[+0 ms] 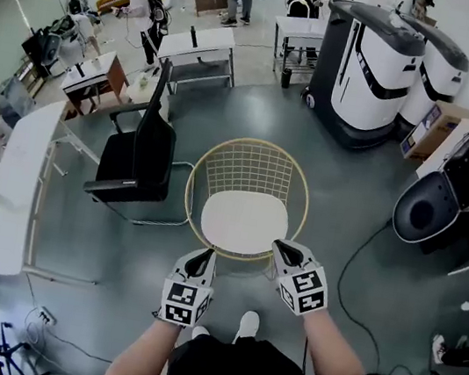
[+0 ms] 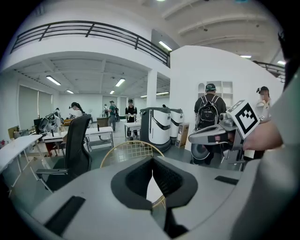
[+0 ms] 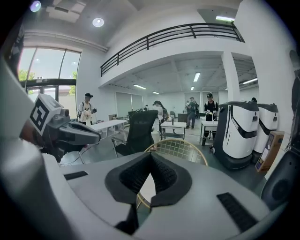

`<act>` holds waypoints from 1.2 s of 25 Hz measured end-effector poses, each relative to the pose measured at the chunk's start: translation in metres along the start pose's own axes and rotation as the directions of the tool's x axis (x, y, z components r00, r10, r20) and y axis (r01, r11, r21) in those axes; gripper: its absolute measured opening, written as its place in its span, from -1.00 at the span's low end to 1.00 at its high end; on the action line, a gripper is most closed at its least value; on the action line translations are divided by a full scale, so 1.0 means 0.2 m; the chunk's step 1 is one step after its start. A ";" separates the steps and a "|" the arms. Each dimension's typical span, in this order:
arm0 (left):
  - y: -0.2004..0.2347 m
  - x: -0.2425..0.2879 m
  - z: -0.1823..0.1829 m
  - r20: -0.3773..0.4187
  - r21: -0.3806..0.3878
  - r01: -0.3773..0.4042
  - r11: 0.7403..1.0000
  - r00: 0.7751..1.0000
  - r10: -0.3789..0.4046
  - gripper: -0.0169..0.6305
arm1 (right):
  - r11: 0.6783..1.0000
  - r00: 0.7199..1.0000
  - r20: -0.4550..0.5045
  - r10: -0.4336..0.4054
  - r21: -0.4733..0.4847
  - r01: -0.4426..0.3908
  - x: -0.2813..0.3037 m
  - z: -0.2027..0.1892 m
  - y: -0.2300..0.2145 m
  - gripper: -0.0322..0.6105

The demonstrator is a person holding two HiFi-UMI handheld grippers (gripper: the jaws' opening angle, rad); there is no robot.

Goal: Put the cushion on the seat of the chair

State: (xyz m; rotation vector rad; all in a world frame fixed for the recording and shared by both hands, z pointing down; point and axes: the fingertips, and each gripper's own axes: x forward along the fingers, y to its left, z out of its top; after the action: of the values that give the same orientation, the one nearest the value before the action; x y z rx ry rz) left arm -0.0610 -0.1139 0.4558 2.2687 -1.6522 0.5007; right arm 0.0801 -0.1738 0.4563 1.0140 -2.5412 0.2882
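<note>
The left gripper [image 1: 200,263] and right gripper [image 1: 286,254], both pressed together and empty, hover at the front edge of the gold wire chair [image 1: 251,167]. The round white cushion [image 1: 244,221] lies flat on that chair's seat, so the task looks finished.

White cushion [image 1: 244,221] on gold wire chair [image 1: 252,163], left tongs [image 1: 201,262] and right tongs [image 1: 285,253] near its front

Can't see chair [image 1: 251,169] legs under the seat from head view, get only a white sliver of cushion [image 2: 154,190] past the left gripper [image 2: 152,163] body, same past right gripper [image 3: 150,156], can't resolve distant people [image 1: 141,8].
</note>
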 end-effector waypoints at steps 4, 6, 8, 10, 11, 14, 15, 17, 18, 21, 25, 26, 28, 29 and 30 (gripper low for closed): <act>-0.04 -0.14 -0.07 0.003 -0.018 0.017 1.000 1.000 -0.017 -0.90 | 1.000 1.000 0.009 -0.003 0.019 0.002 -0.10 -0.02 0.14 -0.86; -0.05 -0.20 -0.11 0.005 -0.022 0.034 0.999 0.999 -0.034 -0.90 | 1.000 1.000 0.010 -0.011 0.021 0.011 -0.14 -0.04 0.22 -0.86; -0.06 -0.26 -0.14 0.011 -0.019 0.052 0.998 0.999 -0.052 -0.90 | 0.999 1.000 0.009 -0.022 0.028 0.021 -0.17 -0.06 0.30 -0.86; -0.06 -0.31 -0.15 0.018 -0.012 0.071 0.997 0.997 -0.071 -0.90 | 0.998 0.999 0.008 -0.034 0.048 0.034 -0.20 -0.08 0.36 -0.86; -0.07 -0.34 -0.16 0.022 -0.008 0.080 0.997 0.997 -0.079 -0.90 | 0.997 0.999 0.006 -0.039 0.059 0.039 -0.22 -0.09 0.40 -0.86; -0.05 -0.44 -0.19 0.031 -0.011 0.093 0.996 0.995 -0.093 -0.90 | 0.996 0.999 -0.001 -0.049 0.069 0.049 -0.26 -0.11 0.52 -0.86; -0.03 -0.46 -0.20 0.033 -0.016 0.096 0.995 0.995 -0.096 -0.90 | 0.997 0.999 -0.001 -0.051 0.065 0.051 -0.27 -0.10 0.55 -0.86; -0.02 -0.51 -0.22 0.035 -0.020 0.102 0.995 0.994 -0.101 -0.90 | 0.997 0.998 0.001 -0.058 0.058 0.057 -0.29 -0.10 0.62 -0.86; -0.01 -0.53 -0.24 0.036 -0.021 0.104 0.994 0.994 -0.104 -0.90 | 0.997 0.998 0.002 -0.061 0.056 0.061 -0.30 -0.10 0.64 -0.86; 0.01 -0.58 -0.27 0.036 -0.033 0.112 0.993 0.993 -0.110 -0.90 | 0.996 0.998 -0.004 -0.067 0.050 0.068 -0.32 -0.12 0.72 -0.86; 0.04 -0.62 -0.28 0.041 -0.029 0.127 0.991 0.991 -0.126 -0.90 | 0.996 0.997 -0.005 -0.079 0.045 0.079 -0.32 -0.12 0.79 -0.86; 0.04 -0.63 -0.29 0.042 -0.027 0.132 0.991 0.990 -0.131 -0.90 | 0.996 0.997 -0.006 -0.081 0.046 0.082 -0.33 -0.12 0.80 -0.86; 0.05 -0.65 -0.30 0.041 -0.022 0.142 0.990 0.989 -0.141 -0.90 | 0.995 0.996 -0.007 -0.088 0.050 0.088 -0.33 -0.13 0.83 -0.86; 0.05 -0.66 -0.31 0.041 -0.019 0.146 0.989 0.988 -0.145 -0.90 | 0.995 0.996 -0.007 -0.091 0.051 0.091 -0.34 -0.13 0.85 -0.86; 0.05 -0.67 -0.31 0.042 -0.016 0.150 0.988 0.988 -0.150 -0.90 | 0.994 0.996 -0.006 -0.093 0.051 0.093 -0.34 -0.14 0.87 -0.86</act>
State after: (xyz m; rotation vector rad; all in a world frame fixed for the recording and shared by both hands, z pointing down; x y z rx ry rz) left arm -0.1155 0.0245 0.4527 2.3808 -1.4824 0.4043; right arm 0.0120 0.0013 0.4440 1.1465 -2.4857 0.3303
